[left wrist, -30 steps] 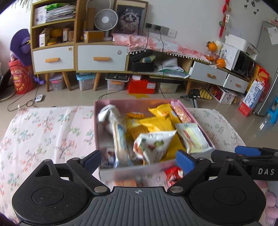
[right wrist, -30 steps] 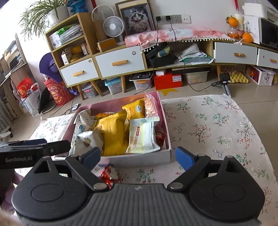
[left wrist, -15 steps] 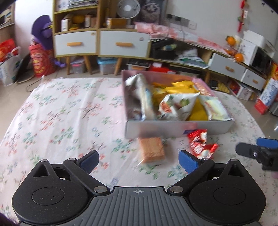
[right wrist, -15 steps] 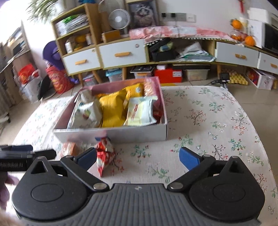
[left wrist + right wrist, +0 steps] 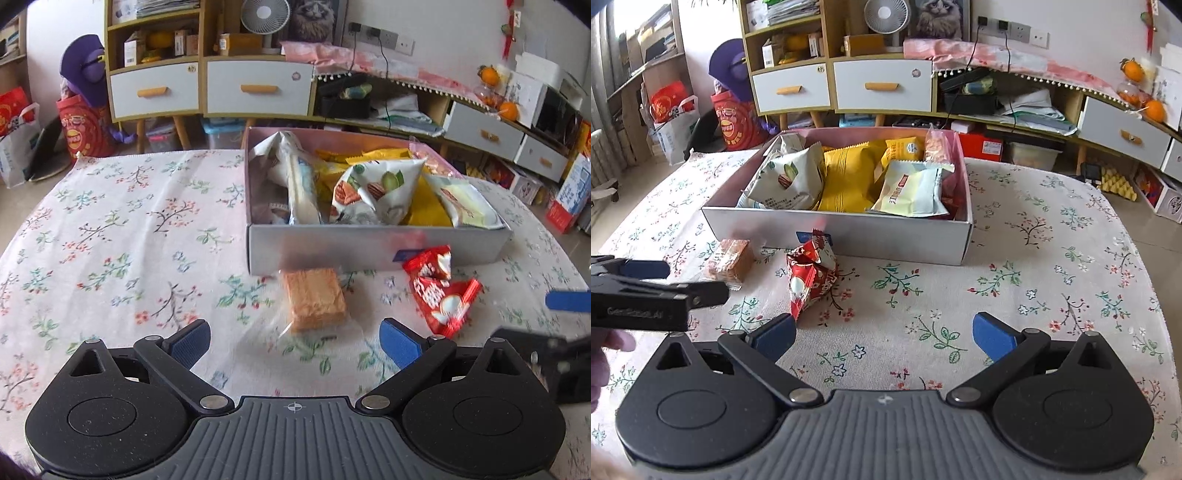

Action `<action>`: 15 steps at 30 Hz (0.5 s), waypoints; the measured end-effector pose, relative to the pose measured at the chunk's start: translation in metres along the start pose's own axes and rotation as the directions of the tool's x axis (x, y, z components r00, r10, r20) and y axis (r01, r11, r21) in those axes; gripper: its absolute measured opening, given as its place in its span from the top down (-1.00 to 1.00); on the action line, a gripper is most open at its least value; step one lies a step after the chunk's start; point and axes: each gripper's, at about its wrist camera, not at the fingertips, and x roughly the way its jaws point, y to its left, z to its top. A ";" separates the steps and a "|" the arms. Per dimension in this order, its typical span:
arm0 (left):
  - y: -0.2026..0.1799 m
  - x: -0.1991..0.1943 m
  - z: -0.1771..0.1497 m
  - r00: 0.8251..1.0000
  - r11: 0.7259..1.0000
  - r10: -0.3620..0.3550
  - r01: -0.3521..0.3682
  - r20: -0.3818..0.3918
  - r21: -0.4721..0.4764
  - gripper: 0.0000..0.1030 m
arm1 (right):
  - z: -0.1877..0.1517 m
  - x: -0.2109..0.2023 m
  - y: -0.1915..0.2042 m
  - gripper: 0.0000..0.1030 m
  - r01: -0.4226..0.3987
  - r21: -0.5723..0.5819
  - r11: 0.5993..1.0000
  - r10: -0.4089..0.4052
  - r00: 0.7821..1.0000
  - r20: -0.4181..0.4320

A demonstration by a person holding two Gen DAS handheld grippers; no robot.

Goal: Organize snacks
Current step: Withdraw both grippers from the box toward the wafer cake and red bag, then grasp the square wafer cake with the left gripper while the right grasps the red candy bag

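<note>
Left wrist view: 2 snacks, the biscuit pack (image 5: 314, 300) and red packet (image 5: 441, 291), lie at the box's (image 5: 369, 247) 6 o'clock, waiting; both grippers' fingers (image 5: 188, 341) stand wide, empty.

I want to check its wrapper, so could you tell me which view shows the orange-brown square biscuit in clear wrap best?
The left wrist view: the orange-brown square biscuit lies centred, near and unobstructed. The right wrist view shows it smaller, off to the side.
</note>
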 end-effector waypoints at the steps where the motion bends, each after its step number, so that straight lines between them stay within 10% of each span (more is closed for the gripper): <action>1: 0.000 0.003 0.000 1.000 1.000 -0.001 0.001 0.003 -0.008 -0.92 | -0.001 0.002 0.001 -0.98 0.001 -0.002 1.000 -0.001 1.000 -0.004; 8: -0.005 0.016 0.005 1.000 1.000 -0.013 0.014 0.022 -0.025 -0.74 | -0.005 0.008 0.002 -0.98 0.009 -0.026 1.000 -0.009 1.000 -0.021; 15: -0.014 0.016 0.007 0.999 0.999 -0.045 0.045 0.021 0.008 -0.03 | -0.002 0.012 0.007 -0.98 -0.019 -0.005 1.000 0.019 1.000 -0.021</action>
